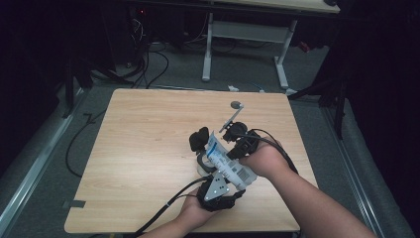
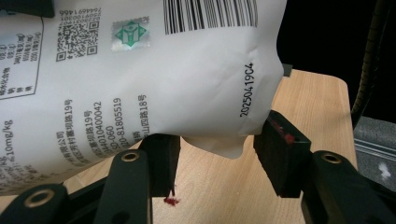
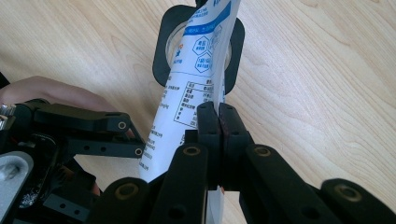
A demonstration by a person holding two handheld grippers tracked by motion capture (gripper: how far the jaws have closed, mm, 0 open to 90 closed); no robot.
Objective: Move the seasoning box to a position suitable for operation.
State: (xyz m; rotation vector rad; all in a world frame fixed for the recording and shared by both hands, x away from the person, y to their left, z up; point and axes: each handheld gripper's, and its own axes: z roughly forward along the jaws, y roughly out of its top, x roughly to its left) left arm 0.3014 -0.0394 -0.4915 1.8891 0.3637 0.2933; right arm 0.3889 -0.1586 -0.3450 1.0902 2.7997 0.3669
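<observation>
Nearest us, the right gripper [image 3: 218,116] pinches the white pouch [image 3: 187,93] with jaws closed flat on its edge. The left gripper [image 2: 217,154] stands open, the pouch's lower corner sagging between its jaws. Beneath lies the pale wooden surface [image 1: 143,134]; ahead of the grippers sits a black-rimmed jar [image 3: 161,51]. Beyond, we see a dark room, floor cables [image 1: 153,64] and a white desk frame [image 1: 245,44].

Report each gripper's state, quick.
Left gripper: open, jaws on either side of the white pouch's bottom edge.
Right gripper: shut on the pouch.
</observation>
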